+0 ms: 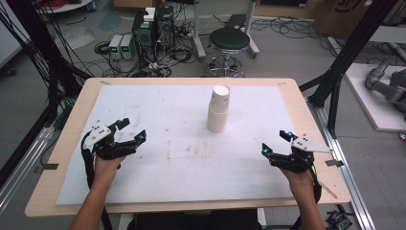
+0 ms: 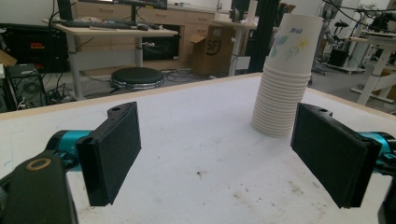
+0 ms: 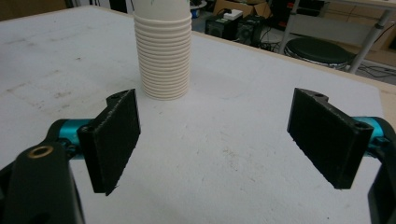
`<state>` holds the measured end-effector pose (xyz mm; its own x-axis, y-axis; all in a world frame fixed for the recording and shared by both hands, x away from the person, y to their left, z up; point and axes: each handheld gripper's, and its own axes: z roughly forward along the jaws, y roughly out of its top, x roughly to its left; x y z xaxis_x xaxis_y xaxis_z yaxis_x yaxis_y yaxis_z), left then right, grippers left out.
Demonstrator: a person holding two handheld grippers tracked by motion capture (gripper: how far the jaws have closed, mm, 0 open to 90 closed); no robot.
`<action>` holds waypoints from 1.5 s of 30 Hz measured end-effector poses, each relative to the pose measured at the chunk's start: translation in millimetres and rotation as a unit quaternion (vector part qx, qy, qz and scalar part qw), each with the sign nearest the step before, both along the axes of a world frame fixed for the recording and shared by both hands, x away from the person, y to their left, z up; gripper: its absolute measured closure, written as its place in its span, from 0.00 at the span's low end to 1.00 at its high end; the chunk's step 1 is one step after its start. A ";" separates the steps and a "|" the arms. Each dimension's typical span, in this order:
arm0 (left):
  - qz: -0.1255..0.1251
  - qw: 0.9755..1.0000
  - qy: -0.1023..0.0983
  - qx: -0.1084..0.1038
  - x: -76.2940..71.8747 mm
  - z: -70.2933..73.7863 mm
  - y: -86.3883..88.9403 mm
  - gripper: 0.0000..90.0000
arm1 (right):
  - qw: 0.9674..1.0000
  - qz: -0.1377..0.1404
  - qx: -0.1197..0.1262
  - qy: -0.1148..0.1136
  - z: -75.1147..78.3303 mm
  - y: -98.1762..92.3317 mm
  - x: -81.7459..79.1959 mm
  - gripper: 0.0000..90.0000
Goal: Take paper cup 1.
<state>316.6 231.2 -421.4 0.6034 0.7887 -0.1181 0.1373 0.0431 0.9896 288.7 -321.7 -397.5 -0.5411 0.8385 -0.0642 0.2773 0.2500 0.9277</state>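
Both grippers, left [image 1: 130,131] and right [image 1: 275,143], rest near with jaws released; upright cup stack [image 1: 219,109] stands farther off between them, nearer the right.

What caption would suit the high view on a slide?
Two hand-held grippers, left and right, open on a white mat before a stack of paper cups.

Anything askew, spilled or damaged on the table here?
Nothing serious: the stack of paper cups stands upright and intact. The white table cover carries brownish stains near its middle; nothing looks freshly spilled.
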 end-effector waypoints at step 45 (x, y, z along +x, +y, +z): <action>-0.055 0.998 0.008 0.011 -6.4 -1.3 -12.3 0.17 | 0.998 0.055 0.034 0.021 25.0 23.8 14.7 0.19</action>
<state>310.2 218.9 -422.7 0.6842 0.7208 -0.1111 0.1551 0.0050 0.9879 303.3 -298.0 -372.5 -0.6305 0.7760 0.0151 0.2914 0.2187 0.9313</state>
